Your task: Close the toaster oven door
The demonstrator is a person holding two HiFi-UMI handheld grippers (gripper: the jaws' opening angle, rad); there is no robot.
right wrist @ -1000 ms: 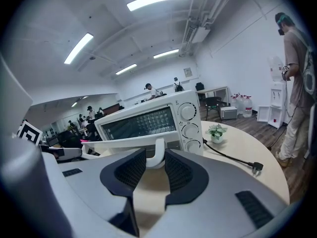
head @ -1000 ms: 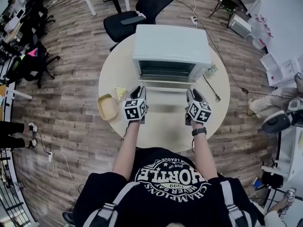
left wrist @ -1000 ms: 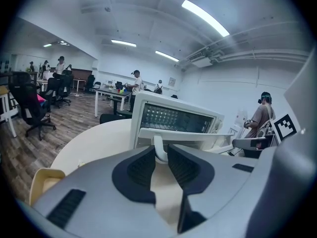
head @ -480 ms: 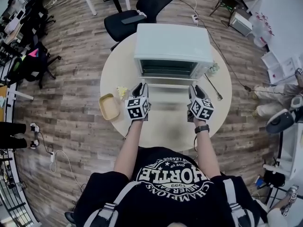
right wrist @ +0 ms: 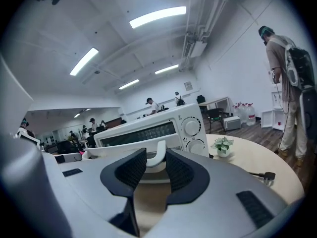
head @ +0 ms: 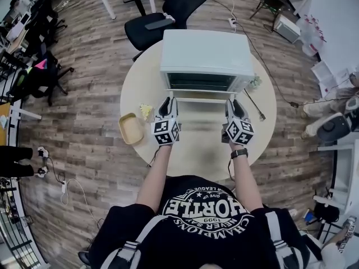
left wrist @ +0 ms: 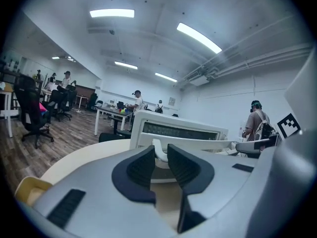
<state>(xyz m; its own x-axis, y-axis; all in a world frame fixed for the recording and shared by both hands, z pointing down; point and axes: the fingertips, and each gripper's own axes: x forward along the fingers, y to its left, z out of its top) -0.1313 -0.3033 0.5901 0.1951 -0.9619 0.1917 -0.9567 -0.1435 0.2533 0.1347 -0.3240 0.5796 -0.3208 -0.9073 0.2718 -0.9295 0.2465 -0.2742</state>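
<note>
Head view: the toaster oven (head: 205,52) stands upper centre on the round tabletop (head: 196,144), its door (head: 197,97) open toward the person. The left tool (head: 168,101) and right tool (head: 233,102) meet the door's front edge.

Left gripper view: the left tool (left wrist: 159,156) is clamped on the white handle (left wrist: 198,144), at an end post.

Right gripper view: the right tool (right wrist: 156,156) is clamped on the handle's other end.
</note>
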